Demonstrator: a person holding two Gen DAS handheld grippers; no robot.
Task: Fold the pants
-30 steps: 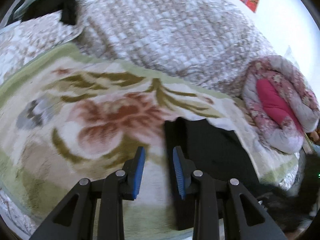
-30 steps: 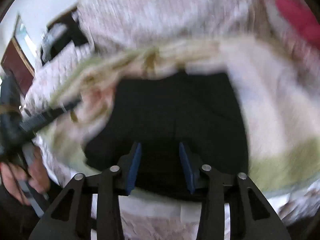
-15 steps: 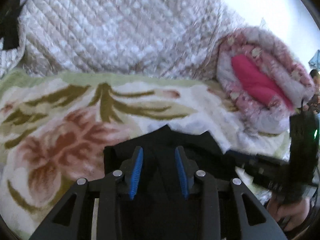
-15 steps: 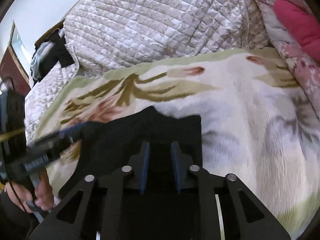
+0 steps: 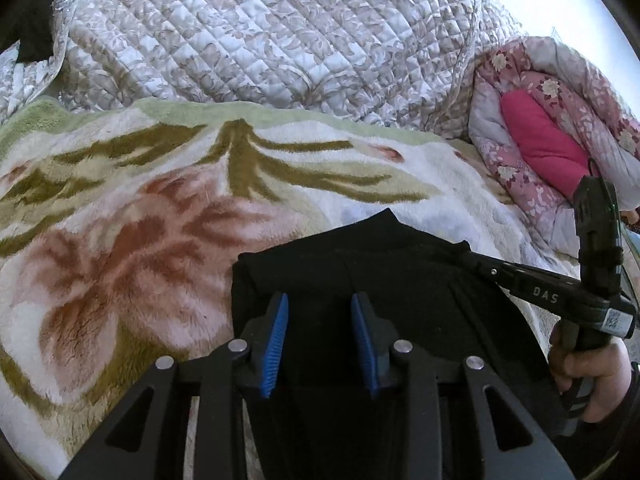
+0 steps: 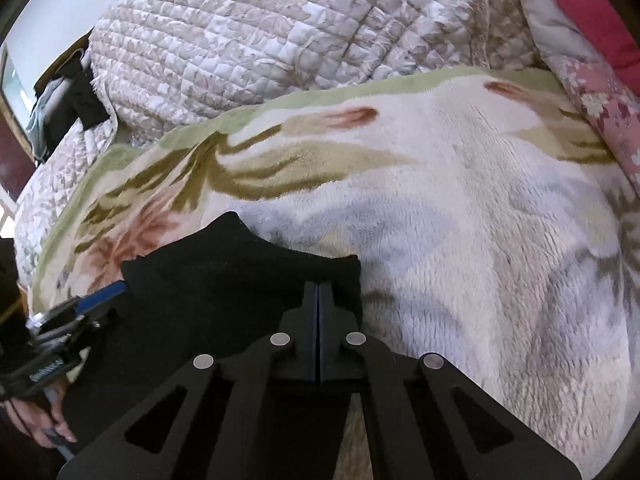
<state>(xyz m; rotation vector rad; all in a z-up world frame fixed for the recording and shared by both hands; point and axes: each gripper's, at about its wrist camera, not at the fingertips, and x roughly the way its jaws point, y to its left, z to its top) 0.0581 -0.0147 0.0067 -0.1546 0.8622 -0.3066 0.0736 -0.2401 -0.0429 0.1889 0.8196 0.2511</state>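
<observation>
Floral blanket (image 5: 132, 240), black pants (image 5: 400, 280) under parted left gripper (image 5: 320, 332); right gripper (image 6: 319, 300) clamping pants' edge

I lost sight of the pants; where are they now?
The black pants lie low in both views on the floral blanket, under the open left gripper; the right gripper pinches their right corner.
</observation>
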